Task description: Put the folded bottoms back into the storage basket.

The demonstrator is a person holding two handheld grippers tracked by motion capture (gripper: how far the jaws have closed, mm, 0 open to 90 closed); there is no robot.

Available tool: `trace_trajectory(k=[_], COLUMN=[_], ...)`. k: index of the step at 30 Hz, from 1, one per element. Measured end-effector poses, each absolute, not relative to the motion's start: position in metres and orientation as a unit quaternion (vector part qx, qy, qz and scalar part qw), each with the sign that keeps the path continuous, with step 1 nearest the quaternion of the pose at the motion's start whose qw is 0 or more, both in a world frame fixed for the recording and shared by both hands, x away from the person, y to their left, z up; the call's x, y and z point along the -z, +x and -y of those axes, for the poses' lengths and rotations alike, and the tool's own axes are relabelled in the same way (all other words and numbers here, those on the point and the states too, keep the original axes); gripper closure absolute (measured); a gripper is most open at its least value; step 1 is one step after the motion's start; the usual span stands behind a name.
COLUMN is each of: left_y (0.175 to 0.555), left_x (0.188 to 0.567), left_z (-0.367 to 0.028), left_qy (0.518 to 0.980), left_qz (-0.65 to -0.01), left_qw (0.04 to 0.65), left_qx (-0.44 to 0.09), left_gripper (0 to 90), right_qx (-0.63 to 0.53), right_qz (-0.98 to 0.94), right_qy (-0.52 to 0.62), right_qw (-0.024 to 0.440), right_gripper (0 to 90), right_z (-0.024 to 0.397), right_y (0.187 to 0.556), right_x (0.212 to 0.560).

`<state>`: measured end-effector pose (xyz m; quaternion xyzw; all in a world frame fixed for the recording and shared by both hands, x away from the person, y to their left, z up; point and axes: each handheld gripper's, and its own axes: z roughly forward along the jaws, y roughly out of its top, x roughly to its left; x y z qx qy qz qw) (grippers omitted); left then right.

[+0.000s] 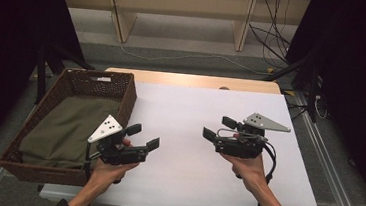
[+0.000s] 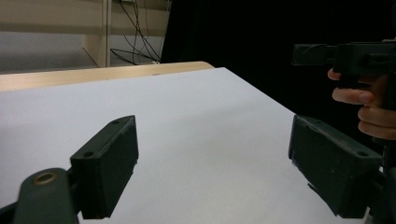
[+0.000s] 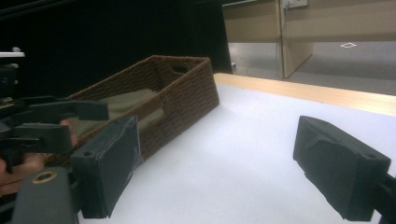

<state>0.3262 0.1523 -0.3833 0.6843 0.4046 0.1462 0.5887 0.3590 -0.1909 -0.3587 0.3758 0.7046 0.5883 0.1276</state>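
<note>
Olive-green cloth [image 1: 66, 125] lies folded flat inside the brown wicker basket [image 1: 128, 101], which sits at the left edge of the table [image 1: 185, 108], its near end reaching toward the near-left corner. In the right gripper view the cloth [image 3: 123, 105] shows low between the basket's [image 3: 187, 88] woven walls.

Nearest to it is the left gripper [image 1: 144, 135], held in the person's left hand [image 1: 110, 169] just beside the basket's right wall, over the white tabletop. Its jaws stand wide apart with nothing between them; in the left gripper view only bare white surface lies in the gap of the left gripper [image 2: 212, 163]. A grey three-cornered plate rides on top of it.

The right gripper [image 1: 219, 128] is held in the right hand [image 1: 250, 169] over the right half of the table, well apart from the basket, its jaws pointing left toward the other gripper. These jaws are also spread wide and grip nothing, as the right gripper view confirms [image 3: 217, 168].

Beyond the table's far edge a strip of pale wood [image 1: 193, 80] shows, then grey floor with loose cables [image 1: 271, 45] and light wooden shelving [image 1: 179, 5].
</note>
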Motion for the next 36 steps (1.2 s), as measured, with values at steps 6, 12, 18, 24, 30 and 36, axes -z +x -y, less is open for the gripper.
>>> trace_trajectory(k=[6, 12, 18, 24, 30, 36], left_y=[0.324, 0.323, 0.321, 0.319, 0.318, 0.318], left_x=[0.387, 0.392, 0.394, 0.397, 0.398, 0.401], left_z=[-0.152, -0.152, -0.149, -0.147, -0.148, -0.147], left_qy=[0.684, 0.687, 0.695, 0.703, 0.702, 0.704], left_qz=[-0.399, -0.396, -0.383, -0.375, -0.373, -0.372], left_qw=[0.592, 0.59, 0.588, 0.582, 0.585, 0.584], left_qx=[-0.15, -0.152, -0.155, -0.16, -0.162, -0.159], left_gripper=[15.6, 15.6, 15.6, 15.5, 15.4, 15.2], right_qx=[-0.581, -0.579, -0.578, -0.574, -0.567, -0.564], right_qz=[-0.715, -0.719, -0.718, -0.719, -0.724, -0.723], right_qy=[0.363, 0.356, 0.356, 0.354, 0.351, 0.356], right_qw=[0.136, 0.147, 0.153, 0.165, 0.177, 0.18], right_gripper=[15.2, 15.3, 15.4, 15.4, 15.3, 15.2], right_z=[0.19, 0.192, 0.196, 0.2, 0.204, 0.211], right_y=[0.35, 0.343, 0.338, 0.333, 0.326, 0.317], right_x=[0.367, 0.371, 0.376, 0.381, 0.386, 0.392])
